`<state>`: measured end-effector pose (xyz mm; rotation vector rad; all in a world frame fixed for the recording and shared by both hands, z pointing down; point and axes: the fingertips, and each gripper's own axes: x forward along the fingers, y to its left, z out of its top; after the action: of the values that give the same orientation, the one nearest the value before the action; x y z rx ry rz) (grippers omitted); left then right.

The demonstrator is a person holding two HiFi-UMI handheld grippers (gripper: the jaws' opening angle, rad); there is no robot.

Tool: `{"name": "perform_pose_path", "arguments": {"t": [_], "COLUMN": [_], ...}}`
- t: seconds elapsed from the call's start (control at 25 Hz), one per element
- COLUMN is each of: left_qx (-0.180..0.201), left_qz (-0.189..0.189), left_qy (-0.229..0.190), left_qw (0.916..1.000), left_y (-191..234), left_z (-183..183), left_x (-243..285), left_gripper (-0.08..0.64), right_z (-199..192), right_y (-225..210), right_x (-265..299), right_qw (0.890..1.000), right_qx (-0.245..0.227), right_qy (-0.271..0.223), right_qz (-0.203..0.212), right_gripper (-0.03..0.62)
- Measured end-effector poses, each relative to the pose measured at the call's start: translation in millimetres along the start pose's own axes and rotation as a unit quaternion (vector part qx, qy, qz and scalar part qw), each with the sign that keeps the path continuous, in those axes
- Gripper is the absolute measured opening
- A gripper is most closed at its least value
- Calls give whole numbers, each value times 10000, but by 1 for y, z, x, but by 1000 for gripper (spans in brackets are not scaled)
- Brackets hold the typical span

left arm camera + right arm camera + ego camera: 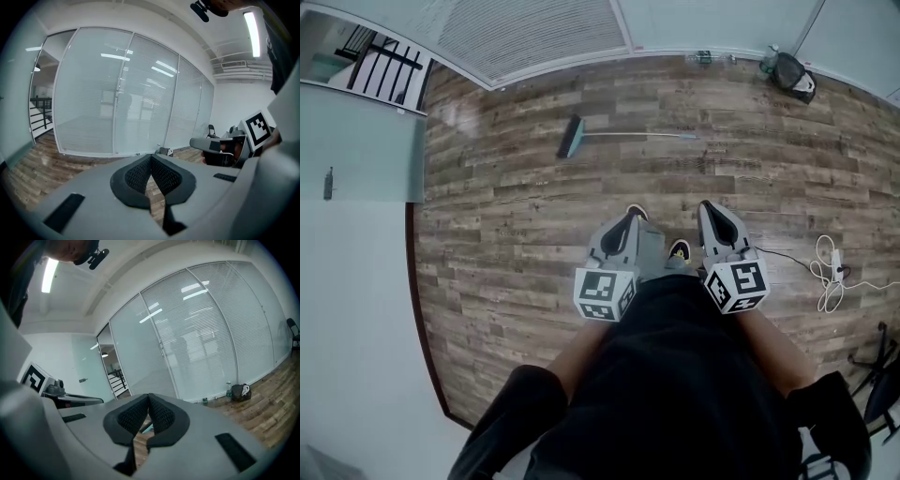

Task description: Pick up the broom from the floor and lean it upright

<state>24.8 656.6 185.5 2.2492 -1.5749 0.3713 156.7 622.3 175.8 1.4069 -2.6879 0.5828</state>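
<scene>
The broom (619,137) lies flat on the wooden floor well ahead of me, its teal head (571,137) to the left and its thin handle running right. Both grippers are held close to my body, far short of it. My left gripper (630,217) is shut and holds nothing; in the left gripper view its pads (151,157) meet at the tip. My right gripper (707,207) is likewise shut and empty (149,396). A sliver of teal (146,428), probably the broom's head, shows below the right pads.
A glass wall with blinds (534,33) runs along the far side. A black bag (794,75) and small bottles (705,58) stand at its foot. White cables (831,274) lie on the floor at right, near a chair base (877,364). My shoes (679,249) show between the grippers.
</scene>
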Motion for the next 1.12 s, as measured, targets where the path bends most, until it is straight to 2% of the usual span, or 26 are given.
{"name": "perform_pose_path", "arguments": {"t": [0.32, 0.64, 0.88, 1.12], "left_qx": [20, -136, -271, -363], "left_qz": [-81, -237, -369, -415], "left_qy": [76, 111, 185, 50], "left_qw": [9999, 9996, 9988, 9985], "left_y": [6, 23, 58, 109], "left_z": [5, 12, 26, 58], "left_x": [17, 40, 79, 121], "left_gripper": [21, 21, 21, 21], "right_z": [-2, -9, -1, 11], "right_y": [-3, -14, -22, -28], "right_x": [16, 40, 89, 149], "right_qw": [9999, 9990, 9985, 9978], "right_qx": [102, 234, 201, 93], "right_qy": [76, 316, 438, 619], "right_qz": [-5, -205, -251, -208], "right_gripper": [20, 20, 20, 20]}}
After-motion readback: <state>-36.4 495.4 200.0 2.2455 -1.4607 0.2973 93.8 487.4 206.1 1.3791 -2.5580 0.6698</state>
